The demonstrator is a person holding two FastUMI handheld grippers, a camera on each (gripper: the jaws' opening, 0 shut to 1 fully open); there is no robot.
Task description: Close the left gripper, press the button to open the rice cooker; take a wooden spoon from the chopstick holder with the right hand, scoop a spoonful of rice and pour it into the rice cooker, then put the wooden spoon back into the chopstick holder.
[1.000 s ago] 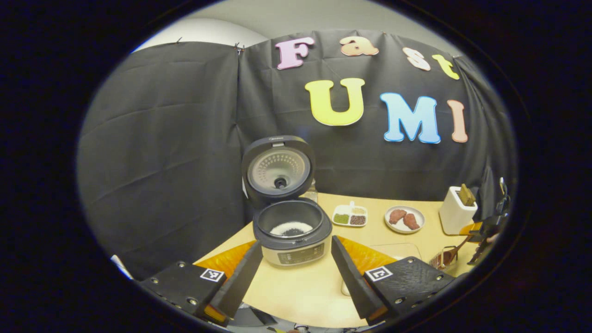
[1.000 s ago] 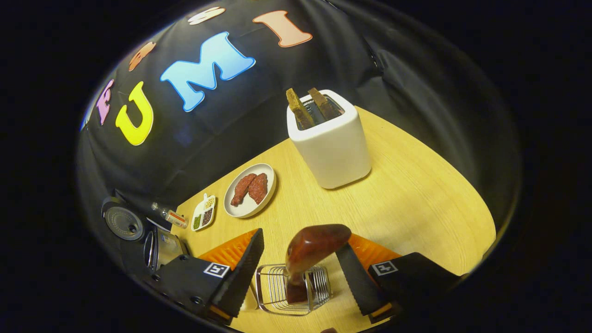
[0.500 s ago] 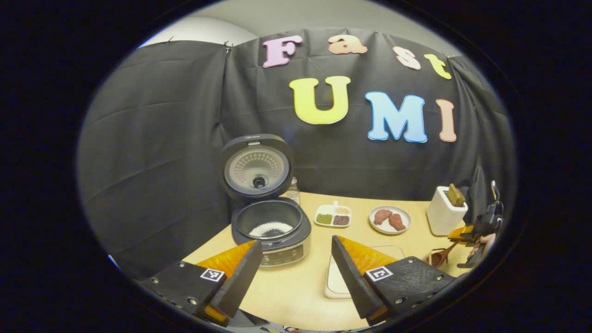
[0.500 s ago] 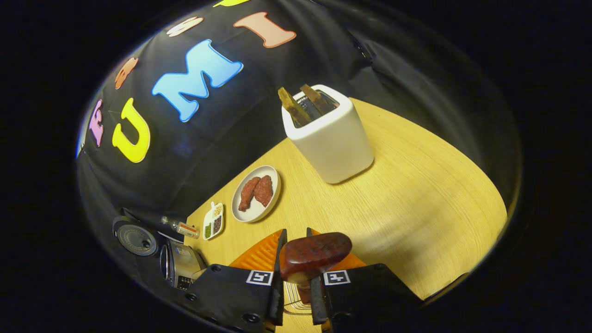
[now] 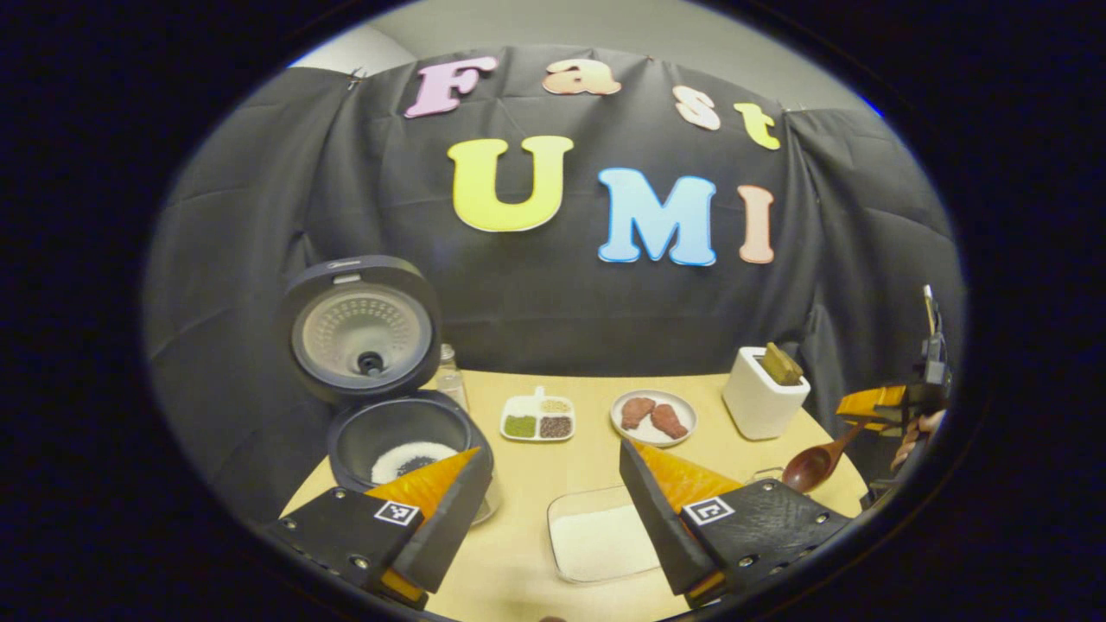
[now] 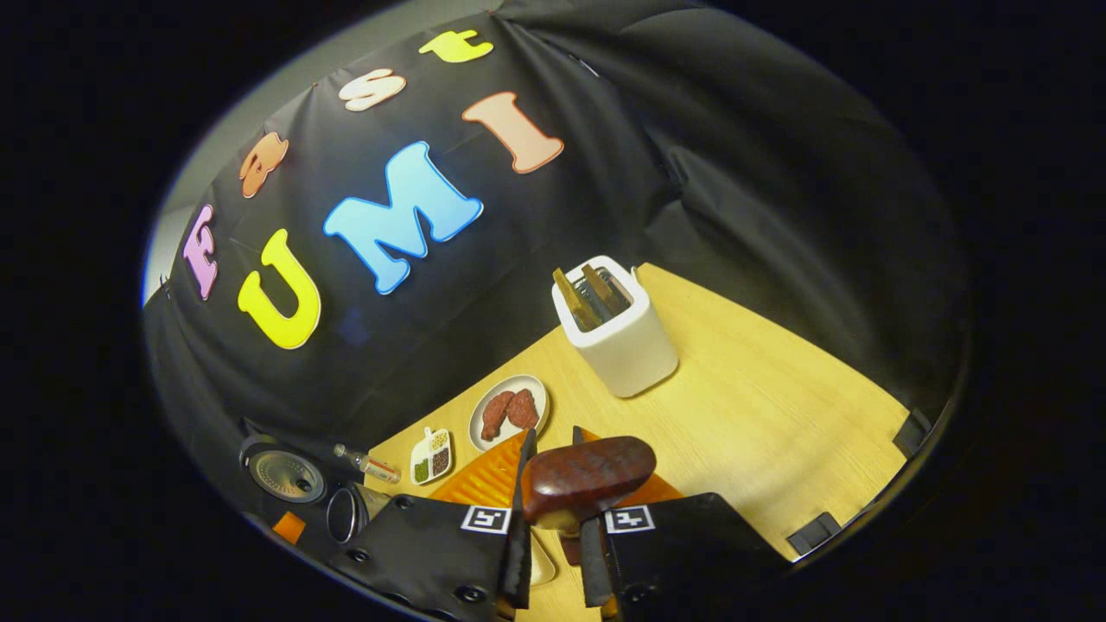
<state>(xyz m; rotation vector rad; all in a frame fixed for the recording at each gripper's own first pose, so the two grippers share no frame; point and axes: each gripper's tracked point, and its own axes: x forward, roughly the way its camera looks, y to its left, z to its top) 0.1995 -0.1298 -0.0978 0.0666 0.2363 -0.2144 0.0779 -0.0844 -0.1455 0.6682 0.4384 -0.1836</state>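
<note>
Right gripper (image 6: 553,518), low centre, is clamped on the dark glossy spoon (image 6: 587,475) above bare table (image 6: 760,432). Left gripper (image 5: 553,505) is spread; the cooker (image 5: 380,432) gapes lower left.

A light wooden table (image 5: 553,471) stands before the black cloth wall (image 5: 605,302). Toward its back sits a small white divided dish (image 5: 537,420) with green, pale and dark grains in separate compartments. Just beside it, on the right in the left gripper view, lies a round white plate (image 5: 653,415) carrying two reddish-brown pieces of meat. Farther along stands a white, rounded-square toaster (image 6: 618,339) with two brown slices of toast (image 6: 587,294) sticking up out of its slots, tilted. A small clear glass bottle (image 5: 447,377) stands near the back edge of the table, close to the cloth.
</note>
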